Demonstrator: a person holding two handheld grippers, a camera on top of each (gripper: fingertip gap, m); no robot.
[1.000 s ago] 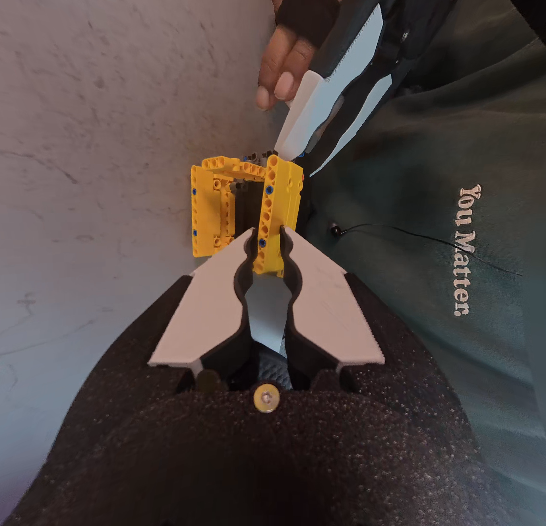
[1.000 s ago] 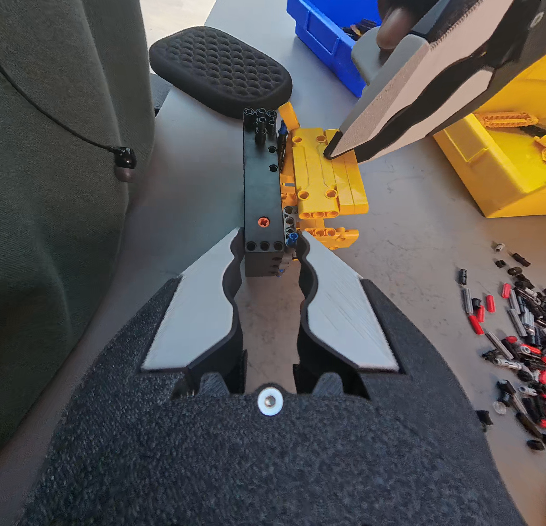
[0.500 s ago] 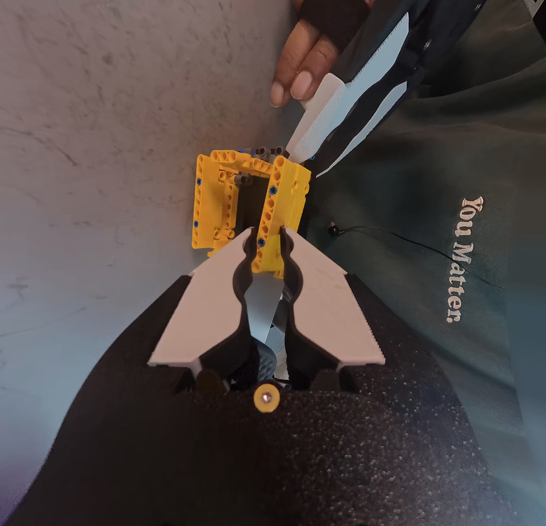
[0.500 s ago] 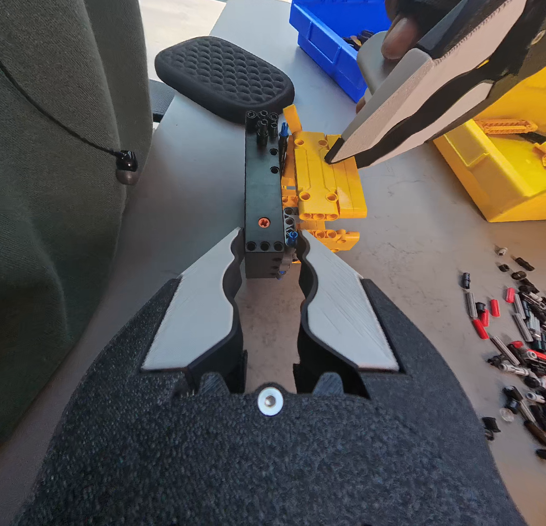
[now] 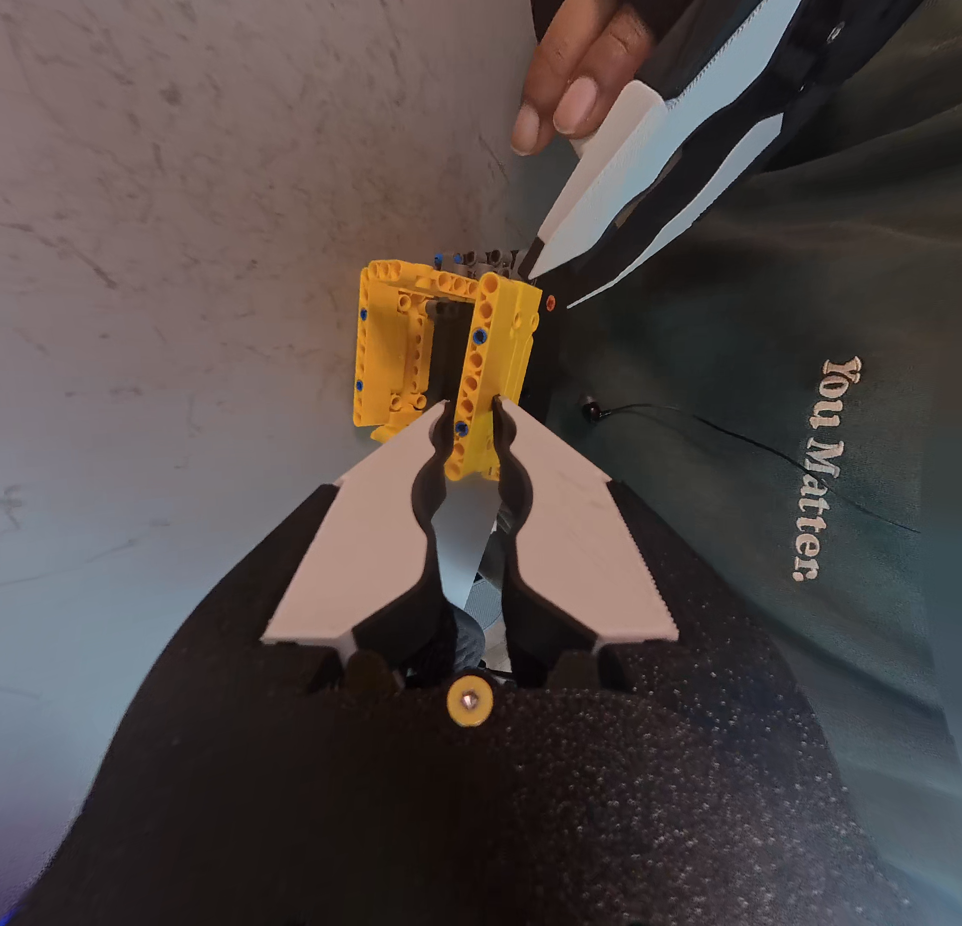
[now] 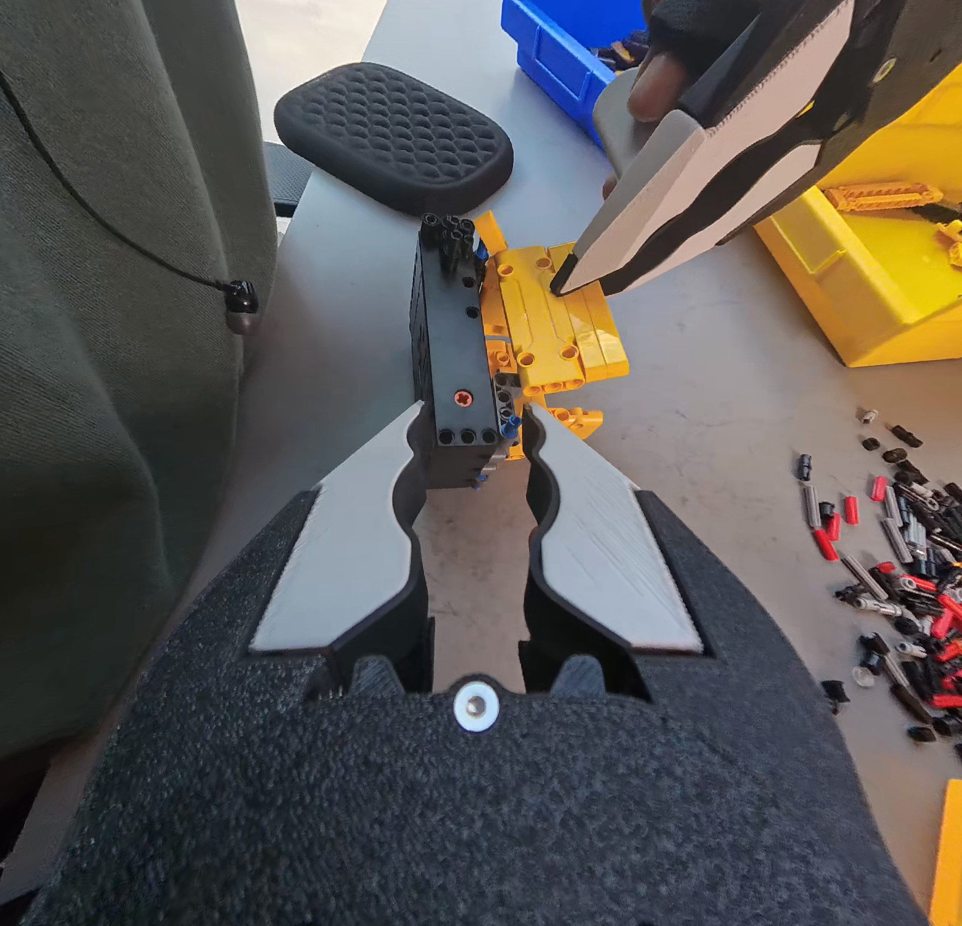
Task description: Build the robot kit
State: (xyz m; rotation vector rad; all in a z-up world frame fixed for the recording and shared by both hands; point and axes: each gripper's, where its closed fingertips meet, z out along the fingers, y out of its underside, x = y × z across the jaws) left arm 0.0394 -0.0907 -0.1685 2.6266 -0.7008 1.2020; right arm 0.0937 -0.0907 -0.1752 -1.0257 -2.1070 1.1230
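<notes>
The left gripper (image 5: 471, 406) pinches the yellow panel (image 5: 497, 360) of the brick model. The right gripper (image 6: 473, 414) clamps its black block (image 6: 458, 349) (grey table (image 6: 703, 406) below); loose pins (image 6: 906, 563) lie at 3 o'clock.

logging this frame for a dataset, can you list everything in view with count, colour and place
brick assembly: 1, yellow panels joined to a black block, on the table between both grippers
table: 1, grey, under everything
pad: 1, black honeycomb, beyond the assembly
blue bin: 1, far side
yellow bin: 1, right
loose pins: many, black, grey, red, scattered right
green garment: 1, left, with black cord
left gripper: shut on the yellow panel
right gripper: shut on the black block
</notes>
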